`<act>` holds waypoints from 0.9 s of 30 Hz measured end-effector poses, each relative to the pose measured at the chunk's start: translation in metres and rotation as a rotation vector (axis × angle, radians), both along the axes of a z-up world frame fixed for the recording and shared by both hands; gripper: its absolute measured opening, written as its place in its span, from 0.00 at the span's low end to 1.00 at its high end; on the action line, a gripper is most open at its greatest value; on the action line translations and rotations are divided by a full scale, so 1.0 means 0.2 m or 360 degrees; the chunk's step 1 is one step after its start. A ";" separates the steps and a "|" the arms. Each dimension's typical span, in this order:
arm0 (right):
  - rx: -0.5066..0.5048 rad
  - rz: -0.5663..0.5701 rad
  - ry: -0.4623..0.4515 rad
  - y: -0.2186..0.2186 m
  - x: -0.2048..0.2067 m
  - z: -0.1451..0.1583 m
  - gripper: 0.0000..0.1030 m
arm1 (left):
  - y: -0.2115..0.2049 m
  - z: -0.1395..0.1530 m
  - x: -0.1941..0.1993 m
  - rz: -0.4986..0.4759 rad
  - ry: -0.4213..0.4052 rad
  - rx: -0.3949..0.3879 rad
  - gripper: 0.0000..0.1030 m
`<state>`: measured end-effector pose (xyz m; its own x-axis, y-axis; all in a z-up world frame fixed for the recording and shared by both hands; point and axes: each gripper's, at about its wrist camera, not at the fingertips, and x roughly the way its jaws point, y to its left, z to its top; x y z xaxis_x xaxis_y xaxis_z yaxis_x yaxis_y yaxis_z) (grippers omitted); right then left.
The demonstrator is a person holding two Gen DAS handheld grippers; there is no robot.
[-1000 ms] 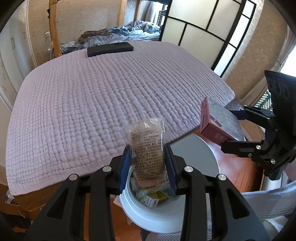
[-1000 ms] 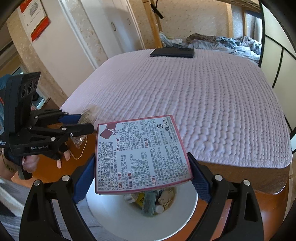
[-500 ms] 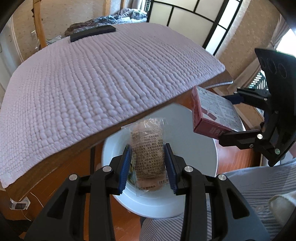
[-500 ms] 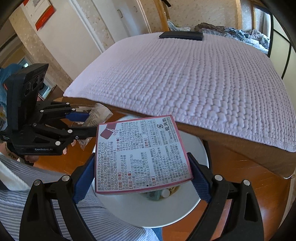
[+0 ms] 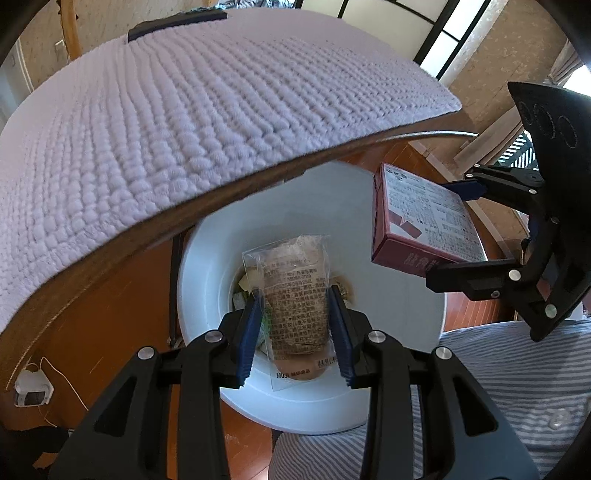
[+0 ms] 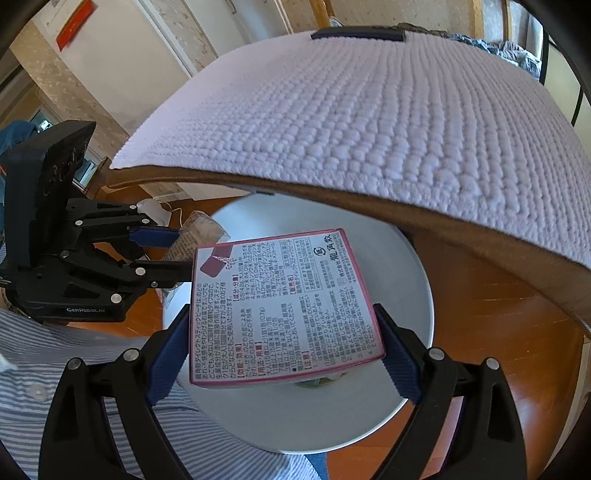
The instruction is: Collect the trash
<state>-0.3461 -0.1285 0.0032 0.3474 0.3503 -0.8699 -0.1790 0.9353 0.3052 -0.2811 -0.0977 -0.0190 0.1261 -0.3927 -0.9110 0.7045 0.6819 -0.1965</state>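
Note:
My left gripper (image 5: 295, 317) is shut on a clear plastic snack packet (image 5: 291, 291) with brown contents, held over the mouth of a white round trash bin (image 5: 402, 332). My right gripper (image 6: 284, 339) is shut on a flat pink-edged cardboard box (image 6: 280, 302) printed with Japanese text, held over the same bin (image 6: 406, 295). The box (image 5: 424, 225) and right gripper (image 5: 480, 236) show in the left wrist view at the bin's right rim. The left gripper (image 6: 177, 251) and its packet (image 6: 199, 229) show at left in the right wrist view. Other trash lies at the bin's bottom.
A bed with a lavender quilted cover (image 5: 184, 110) overhangs the bin on its far side; a dark flat object (image 5: 177, 24) lies at its far end. The floor (image 6: 498, 332) is orange wood. A striped-shirt sleeve (image 5: 498, 387) is near the bin. A white charger (image 5: 31, 391) lies at left.
Both grippers have tilted down and moved lower over the bin with their items still held; the bed edge now sits above them in both views.

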 end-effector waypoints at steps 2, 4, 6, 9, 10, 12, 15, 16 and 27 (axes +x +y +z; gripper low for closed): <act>-0.0003 -0.0008 0.0012 0.01 0.01 -0.03 0.87 | -0.02 -0.03 0.01 0.0002 0.0013 0.0017 0.37; -0.0011 -0.0017 0.0022 0.01 0.02 -0.05 0.87 | -0.03 -0.05 0.02 0.0011 0.0021 0.0035 0.37; -0.0014 -0.0025 0.0031 0.02 0.03 -0.08 0.87 | -0.04 -0.08 0.03 0.0019 0.0031 0.0049 0.37; -0.0012 -0.0039 0.0041 0.04 0.03 -0.11 0.87 | -0.04 -0.11 0.04 0.0031 0.0049 0.0067 0.37; -0.0014 -0.0043 0.0044 0.05 0.03 -0.12 0.87 | -0.05 -0.11 0.04 0.0030 0.0055 0.0071 0.37; -0.0026 -0.0044 0.0049 0.06 0.03 -0.14 0.88 | -0.05 -0.12 0.04 0.0002 0.0075 0.0055 0.37; -0.0041 -0.0058 0.0049 0.08 0.04 -0.13 0.90 | -0.03 -0.09 0.03 -0.0016 0.0007 0.0054 0.77; -0.0051 -0.0074 0.0046 0.08 0.04 -0.13 0.93 | -0.05 -0.08 0.04 -0.0025 -0.0004 0.0047 0.78; -0.0018 -0.0169 -0.0056 0.06 0.05 0.02 0.94 | 0.01 0.04 0.10 0.0033 -0.0022 -0.0018 0.78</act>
